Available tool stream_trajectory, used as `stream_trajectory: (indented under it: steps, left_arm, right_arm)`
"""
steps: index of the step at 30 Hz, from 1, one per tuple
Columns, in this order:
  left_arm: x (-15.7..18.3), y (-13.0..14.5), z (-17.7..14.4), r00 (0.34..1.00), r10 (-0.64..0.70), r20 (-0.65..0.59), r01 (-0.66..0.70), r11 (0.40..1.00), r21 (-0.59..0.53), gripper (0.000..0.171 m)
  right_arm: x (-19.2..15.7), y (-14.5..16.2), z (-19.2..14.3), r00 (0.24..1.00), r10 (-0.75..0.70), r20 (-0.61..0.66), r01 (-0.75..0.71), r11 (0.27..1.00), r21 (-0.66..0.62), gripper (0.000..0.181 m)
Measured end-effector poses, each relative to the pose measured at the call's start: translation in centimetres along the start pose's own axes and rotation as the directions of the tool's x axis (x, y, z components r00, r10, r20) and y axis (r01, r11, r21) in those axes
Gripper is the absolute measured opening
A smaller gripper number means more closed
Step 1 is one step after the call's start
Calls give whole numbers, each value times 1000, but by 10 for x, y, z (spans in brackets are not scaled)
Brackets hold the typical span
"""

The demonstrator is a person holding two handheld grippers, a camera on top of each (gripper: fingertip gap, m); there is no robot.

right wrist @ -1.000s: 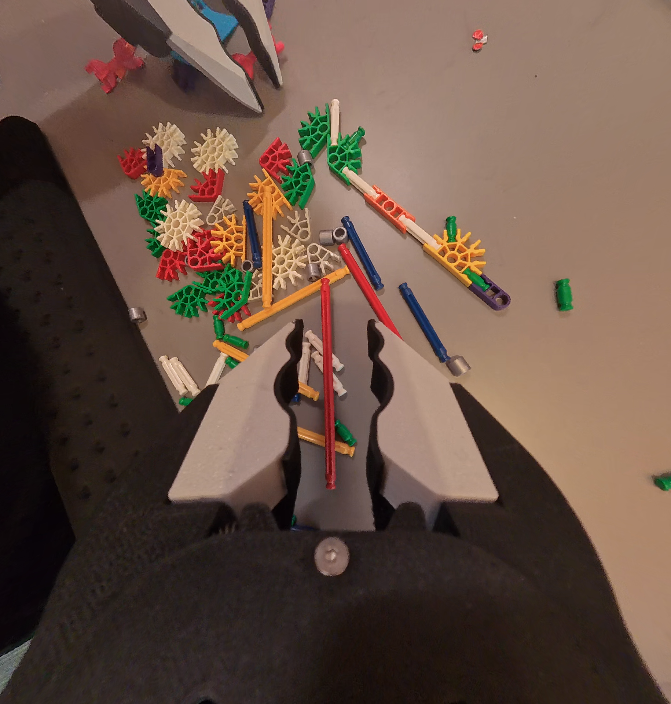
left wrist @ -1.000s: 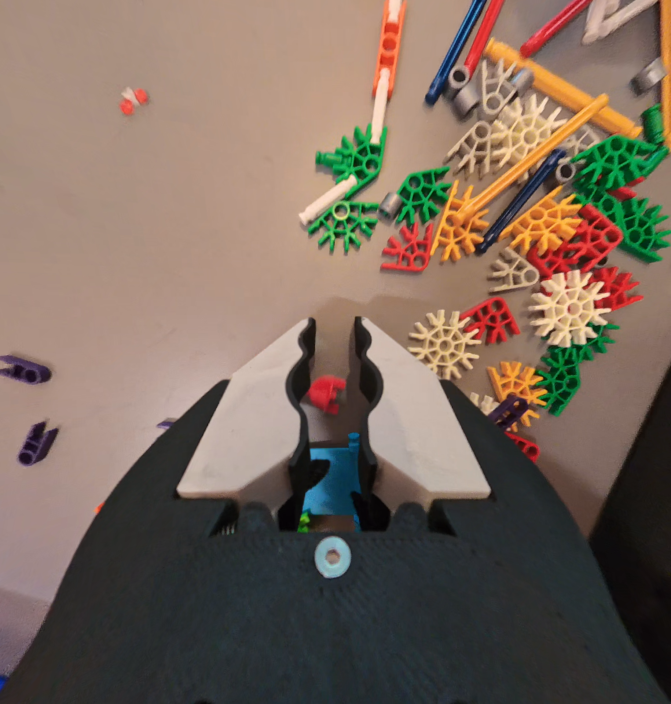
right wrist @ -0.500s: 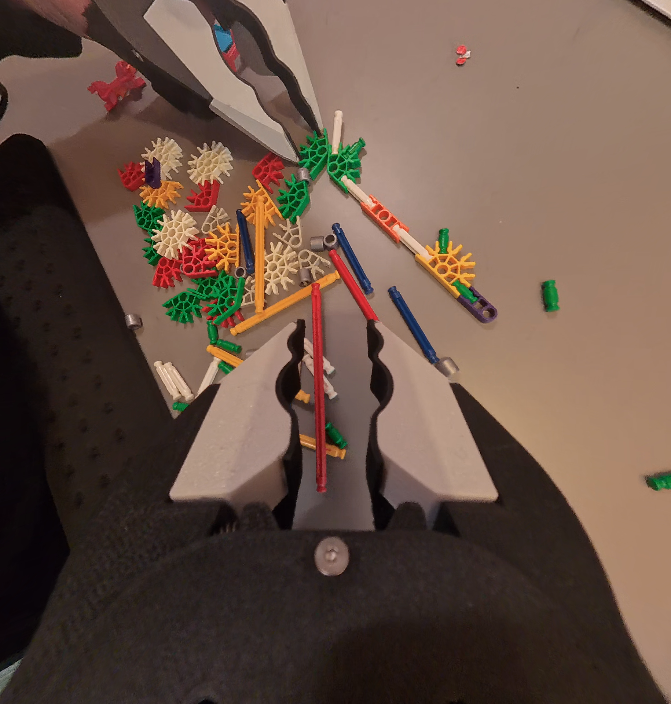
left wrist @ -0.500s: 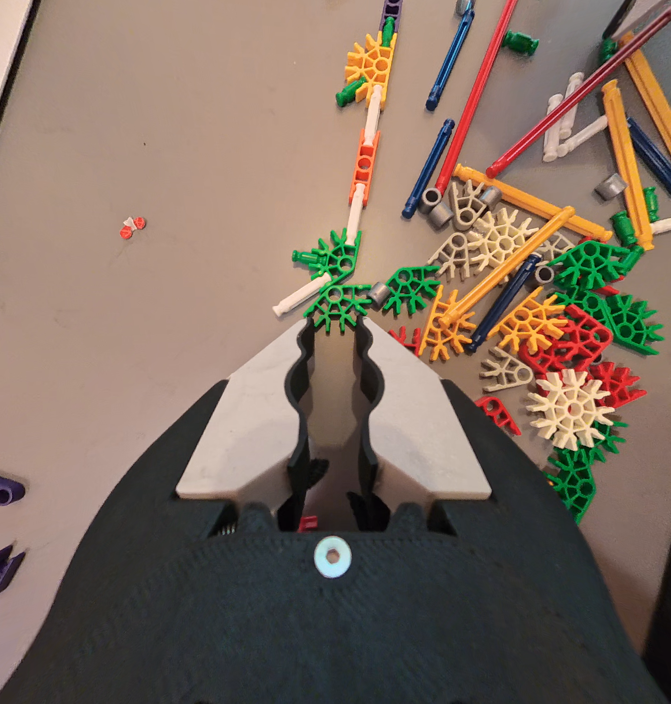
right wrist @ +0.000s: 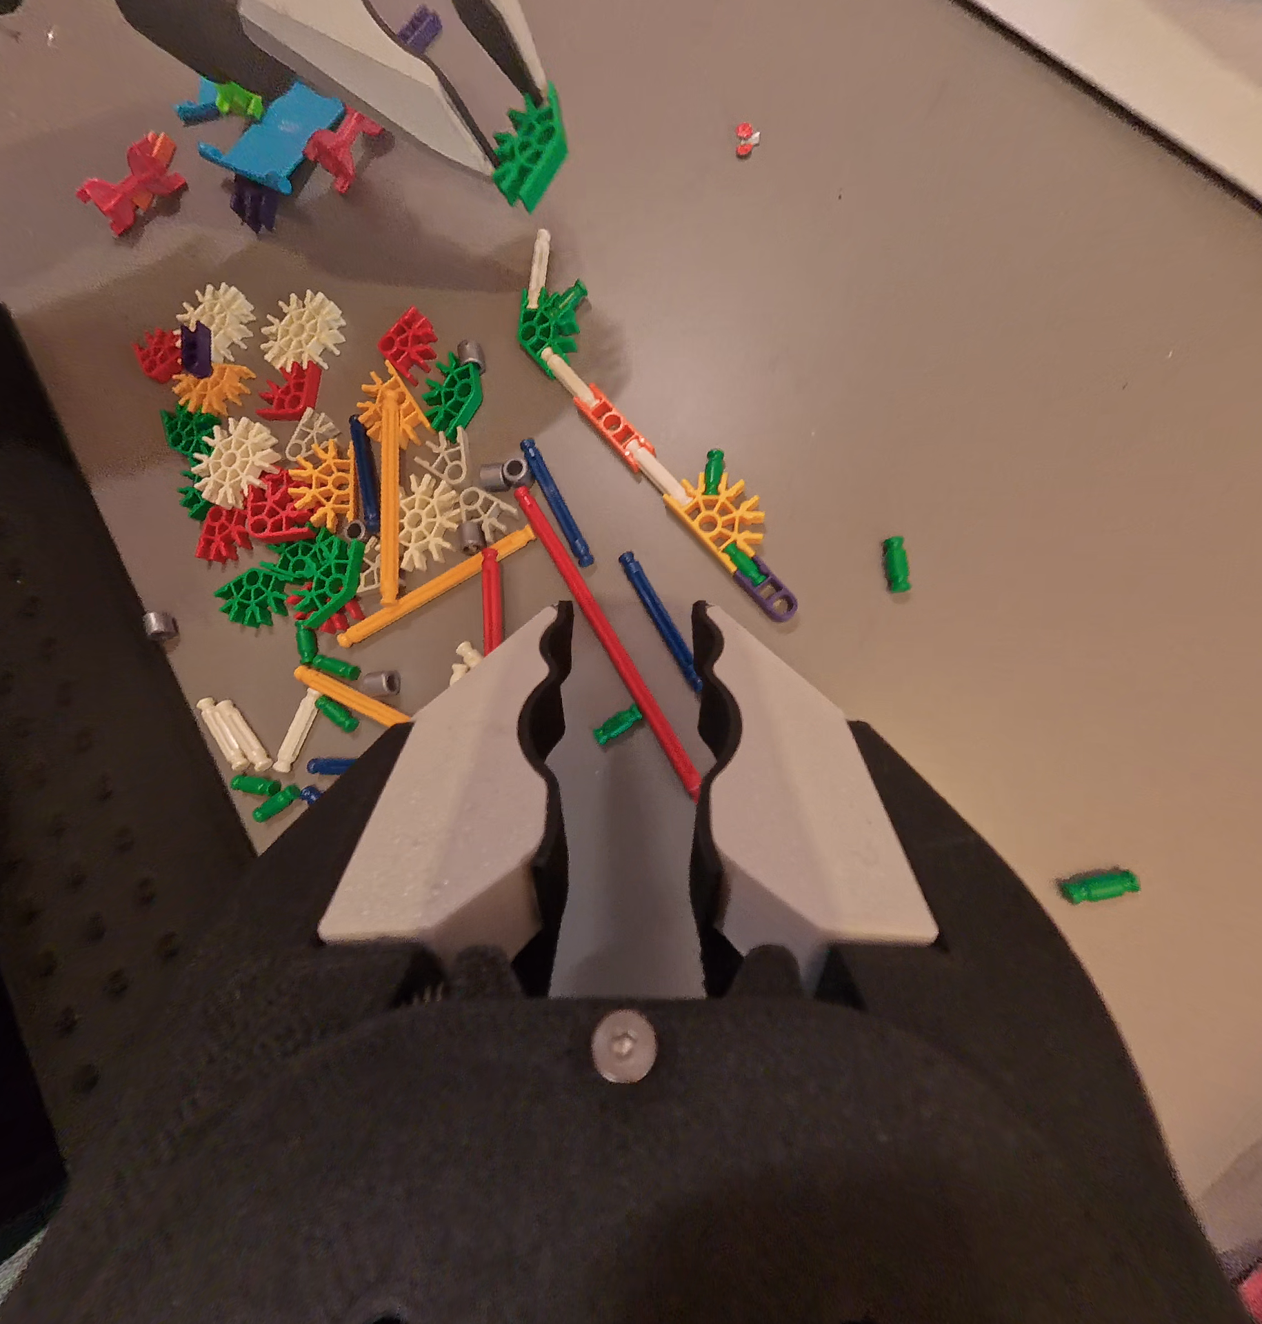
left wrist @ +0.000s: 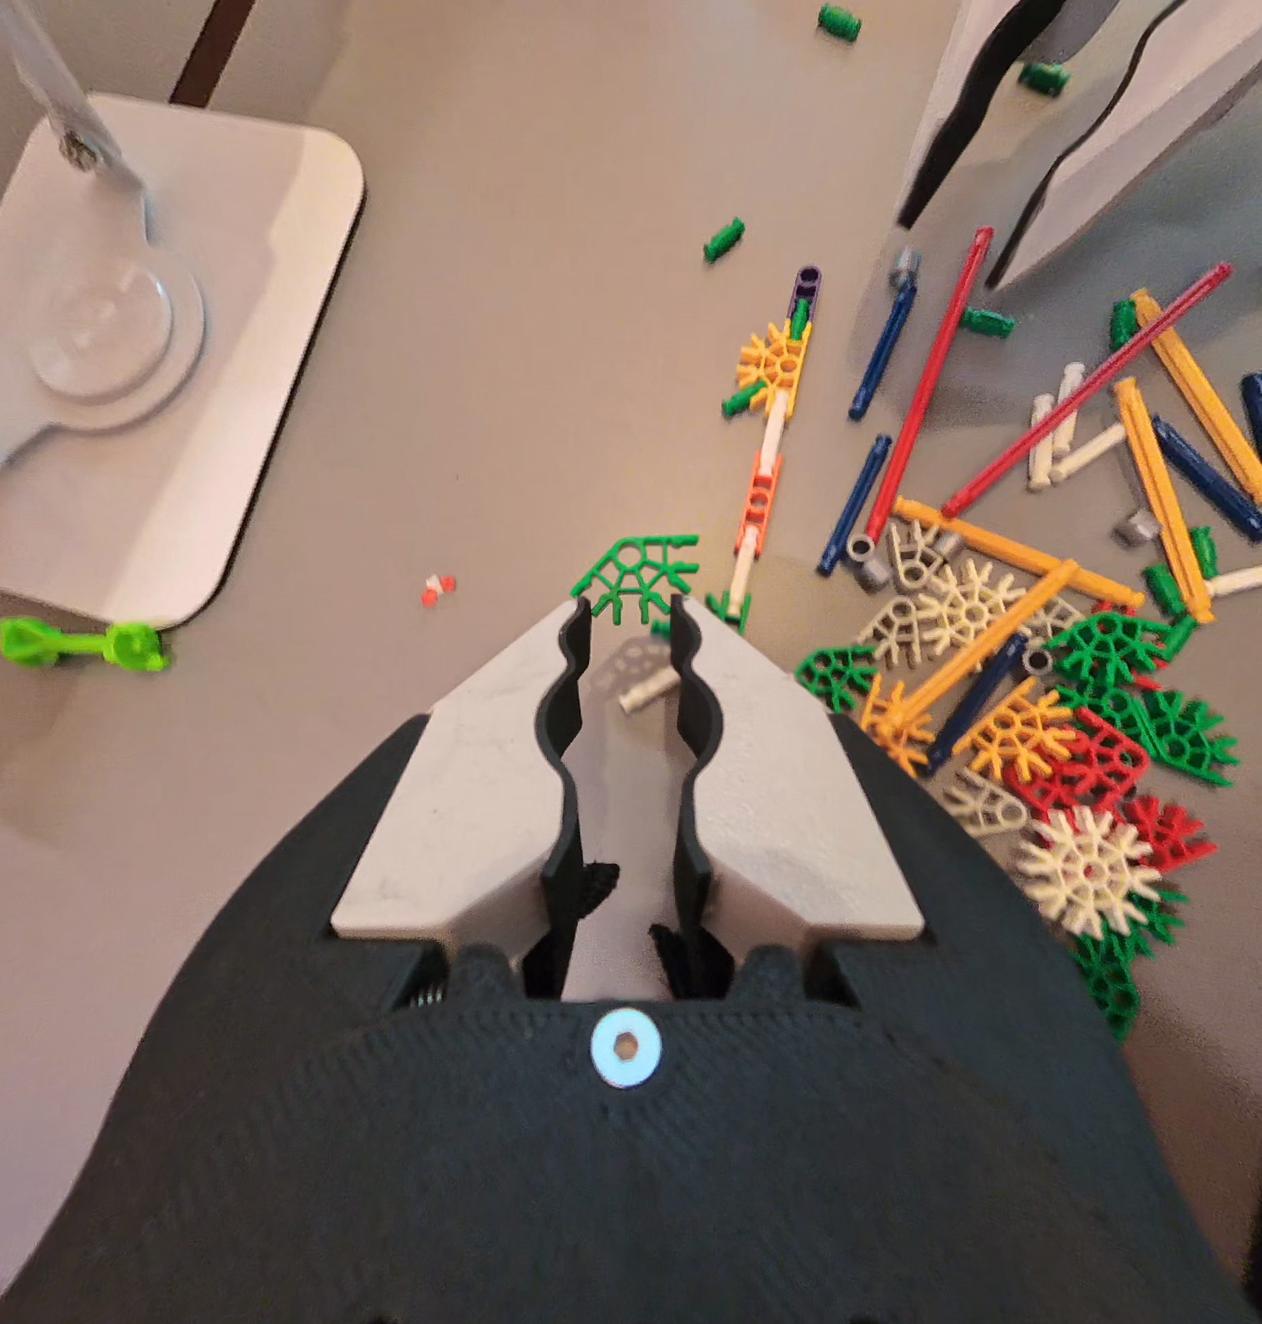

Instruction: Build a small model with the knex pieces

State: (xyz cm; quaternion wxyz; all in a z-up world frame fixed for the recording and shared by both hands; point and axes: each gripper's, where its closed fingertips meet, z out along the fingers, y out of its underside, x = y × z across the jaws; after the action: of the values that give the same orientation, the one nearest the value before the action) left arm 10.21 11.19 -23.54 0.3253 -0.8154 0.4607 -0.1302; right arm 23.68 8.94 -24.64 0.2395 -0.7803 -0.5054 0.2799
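Observation:
My left gripper is shut at its tips on a green fan-shaped connector and holds it above the grey table, with its shadow underneath. The right wrist view shows the same connector at that gripper's tips, clear of the table. Below it lies a chain of rods and connectors, ending in another green connector. My right gripper is open and empty, hovering over a long red rod and a blue rod. It shows at the top right of the left wrist view.
A pile of coloured connectors and rods lies left of the right gripper. A white lamp base and a lime green piece sit at the left. A blue and red cluster lies far left. A black perforated mat borders the table. The gap from one gripper's tips to the other's is roughly 15 centimeters. It is some 4 centimeters from my right tips to the blue rod. It is also in sight in the left wrist view.
My left gripper moved forward to the green connector, took hold of it and lifted it off the chain's end. My right gripper shifted right, so a different red rod lies between its jaws.

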Motion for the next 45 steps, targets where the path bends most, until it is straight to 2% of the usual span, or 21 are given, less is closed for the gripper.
stream_trajectory:
  steps: [3, 9, 26, 45]
  left_arm:
    - [-2, -20, 14, 1000, -7, -18, 7, 1000, 28, 20]
    - [-4, -29, 41, 999, -31, -23, 31, 999, 14, 20]
    - [-5, -16, 53, 998, -53, -40, 52, 998, -22, 20]
    - [4, -18, 64, 996, -18, -87, 13, 998, -58, 19]
  right_arm:
    - [7, -8, 3, 1000, -25, -13, 25, 1000, -3, 32]
    - [24, -11, 13, 998, -52, -42, 51, 998, -41, 35]
    - [31, 5, 41, 997, -73, -20, 70, 989, -134, 37]
    - [30, -10, 35, 999, -47, -2, 46, 997, -53, 31]
